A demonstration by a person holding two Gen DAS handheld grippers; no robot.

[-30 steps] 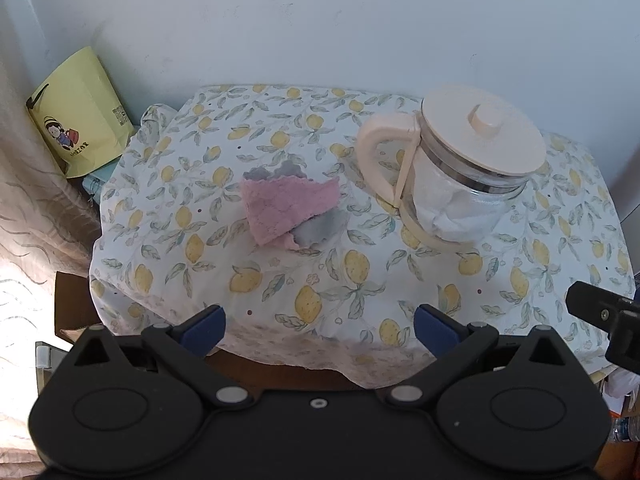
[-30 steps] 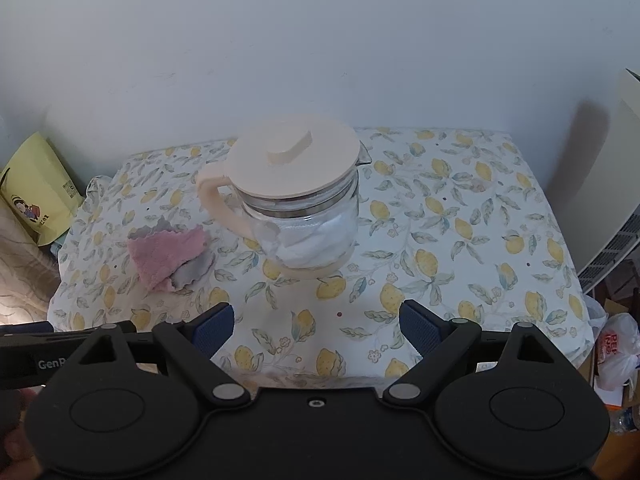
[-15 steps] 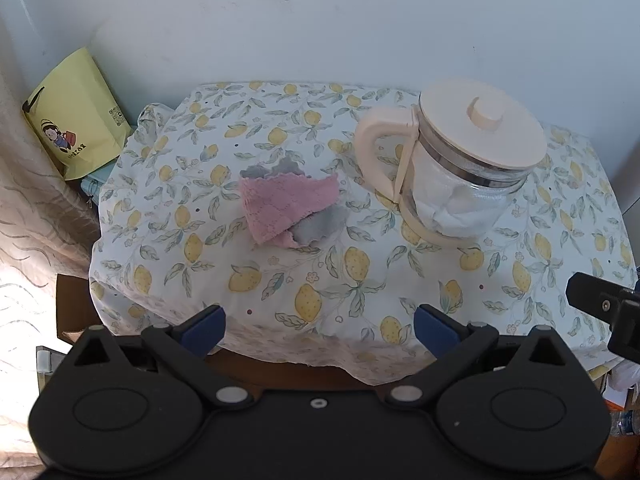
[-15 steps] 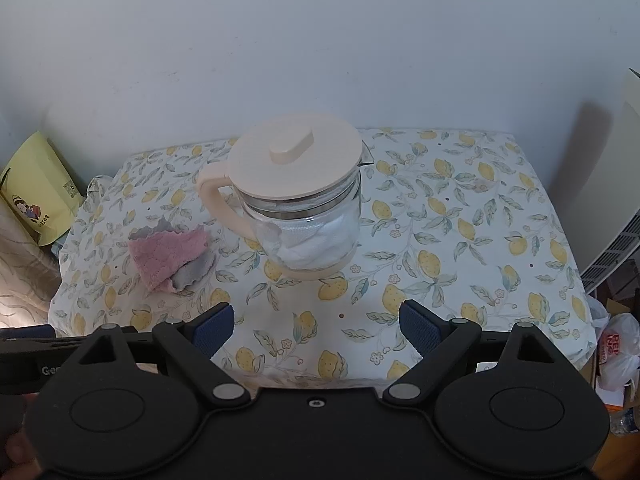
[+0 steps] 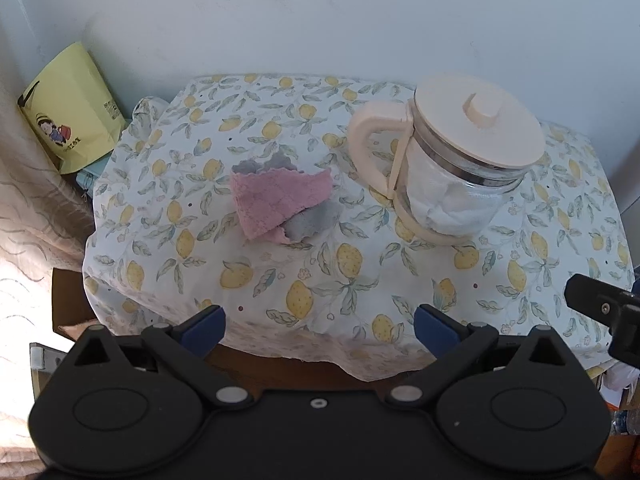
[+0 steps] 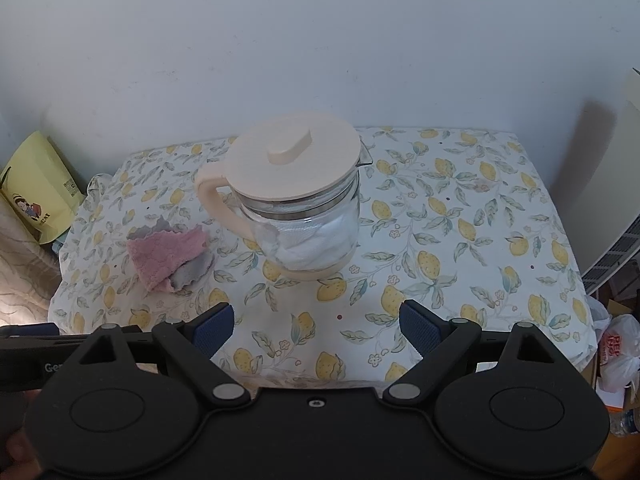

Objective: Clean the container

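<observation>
From the left wrist camera, the left gripper (image 5: 318,322) hangs above the near edge of the table, its jaws spread wide with nothing between them. The tablecloth (image 5: 304,280) has a lemon-and-leaf print. A glass jug (image 5: 456,176) stands upright on the right half of the table, with a cream lid (image 5: 476,124) on top and a cream handle (image 5: 370,138) pointing left. White crumpled paper or cloth (image 5: 452,204) fills its lower part. To the left of the jug, apart from it, lies a pink cloth (image 5: 276,200) folded over a grey cloth (image 5: 316,220). A yellow bag (image 5: 68,116) leans at the far left, off the table; it carries a cartoon figure and small print too small to read. Part of the right gripper (image 5: 608,312) shows at the right edge.

From the right wrist camera, the right gripper (image 6: 316,328) is also held over the near table edge, jaws spread and empty. The jug (image 6: 304,224) stands near the middle, lid (image 6: 292,164) on, handle (image 6: 214,204) to the left, and the pink cloth (image 6: 166,254) just left of it. The yellow bag (image 6: 38,192) sits at far left. A white plastic bag (image 6: 618,354) at lower right bears red lettering, unreadable. The letters "Ge" show on the left gripper (image 6: 52,360) body at the left edge.
</observation>
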